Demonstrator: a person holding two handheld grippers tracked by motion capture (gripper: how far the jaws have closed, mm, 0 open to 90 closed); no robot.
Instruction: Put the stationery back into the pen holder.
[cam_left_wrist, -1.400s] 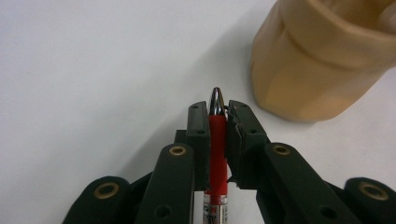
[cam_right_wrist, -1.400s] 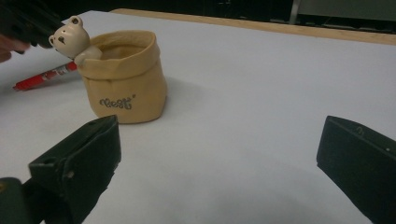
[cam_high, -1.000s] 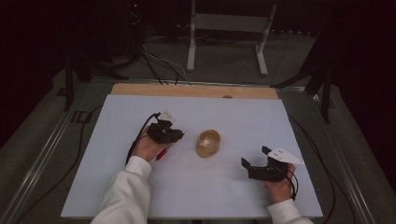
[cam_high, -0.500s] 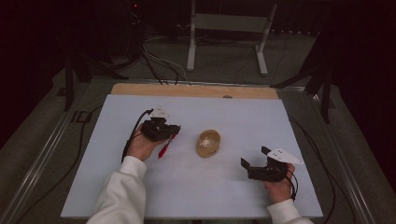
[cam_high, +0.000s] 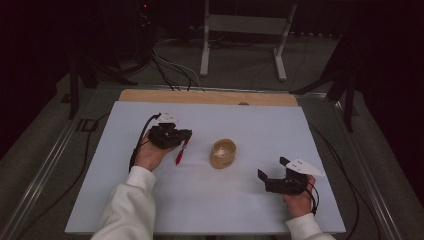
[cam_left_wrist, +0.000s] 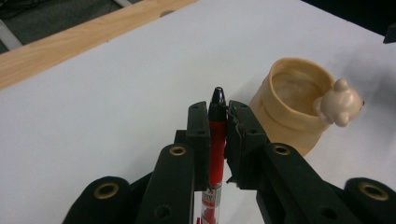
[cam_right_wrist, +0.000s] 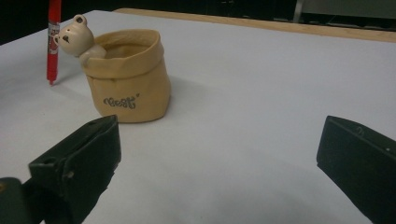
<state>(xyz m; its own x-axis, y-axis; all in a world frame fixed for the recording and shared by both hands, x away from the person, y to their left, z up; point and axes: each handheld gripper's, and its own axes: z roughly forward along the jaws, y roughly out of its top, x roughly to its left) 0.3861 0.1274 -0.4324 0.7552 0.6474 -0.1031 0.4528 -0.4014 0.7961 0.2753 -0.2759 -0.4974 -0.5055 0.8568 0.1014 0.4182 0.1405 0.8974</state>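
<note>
Red pen (cam_left_wrist: 215, 140) gripped in left claw (cam_left_wrist: 217, 112), lifted since 1s ago, right claw (cam_right_wrist: 219, 154) open, unmoved

A red plastic pen (cam_high: 180, 152) stood nearly upright just left of a tan, bag-shaped holder with a small bear figure (cam_high: 222, 153), mid-way across the pale white table sheet (cam_high: 250, 215); a bare wooden strip (cam_high: 210, 97) lay behind.

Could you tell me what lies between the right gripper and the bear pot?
Nothing: in the right gripper view, only bare white table runs from the open right gripper to the pot.
</note>
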